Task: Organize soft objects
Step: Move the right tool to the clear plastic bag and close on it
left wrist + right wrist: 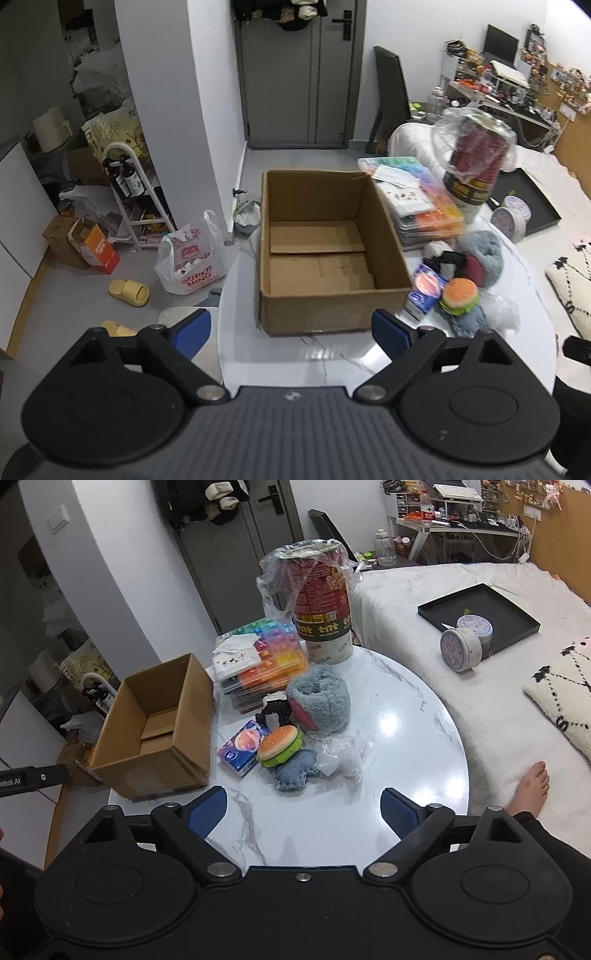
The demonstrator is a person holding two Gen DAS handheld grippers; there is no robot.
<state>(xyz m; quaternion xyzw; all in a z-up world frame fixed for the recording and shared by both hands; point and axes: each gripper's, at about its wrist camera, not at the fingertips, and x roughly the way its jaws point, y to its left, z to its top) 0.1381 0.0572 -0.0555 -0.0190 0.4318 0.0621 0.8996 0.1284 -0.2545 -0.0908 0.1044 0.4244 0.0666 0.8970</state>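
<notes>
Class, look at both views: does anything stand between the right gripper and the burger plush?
Nothing visible does. Only bare white tabletop lies between the open right gripper and the burger plush; the denim piece sits just in front of it, slightly to the right.

The place was a lived-in home, most probably a small studio flat. A bed [461, 602] with a white cover was seen just beside a round marble-look table [402, 738], and a bare foot [532, 790] of a person was rested on it. A grey entrance door [295, 81] was shown with clothes hung above it. Yellow slippers [129, 291] and a shopping bag [192, 258] were left on the floor, and a cluttered desk [461, 520] was placed by the far wall.
</notes>
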